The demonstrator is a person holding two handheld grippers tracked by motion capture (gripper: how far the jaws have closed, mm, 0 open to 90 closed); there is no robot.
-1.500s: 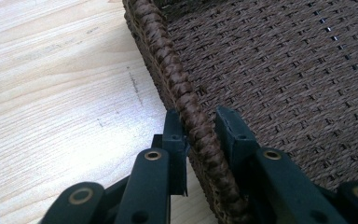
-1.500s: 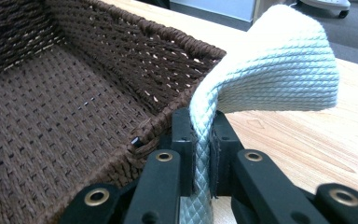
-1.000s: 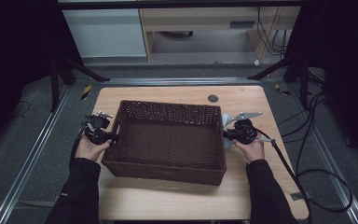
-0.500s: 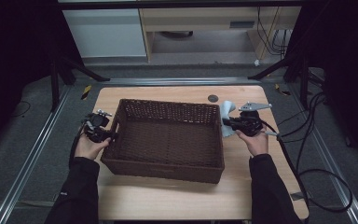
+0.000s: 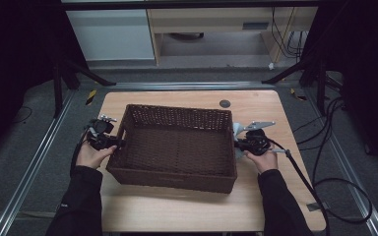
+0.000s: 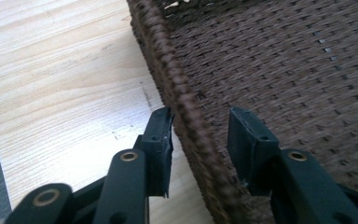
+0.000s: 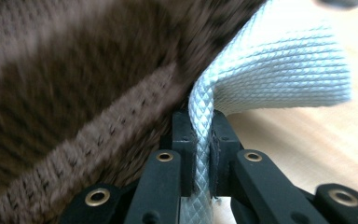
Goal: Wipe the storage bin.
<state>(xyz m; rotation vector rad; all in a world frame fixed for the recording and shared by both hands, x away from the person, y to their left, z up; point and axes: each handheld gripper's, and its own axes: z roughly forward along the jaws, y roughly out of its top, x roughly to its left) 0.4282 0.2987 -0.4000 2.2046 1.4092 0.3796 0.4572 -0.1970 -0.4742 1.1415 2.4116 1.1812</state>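
Observation:
A brown wicker basket stands in the middle of the wooden table. My left gripper is at the basket's left rim. Its jaws have just been opening and now straddle the rim, with a gap on the inner side in the left gripper view. My right gripper is at the basket's right end. It is shut on a pale woven strap that curls up beside the basket wall. In the high view the strap sticks up beside the gripper.
A small dark round disc lies on the table behind the basket. Metal rails run along both sides of the table. Cables trail off to the right. Bare tabletop lies in front of the basket.
The right hand moved away from me with the strap, then came back toward me. The basket's right end shifted a little. The left hand stayed at the left rim.

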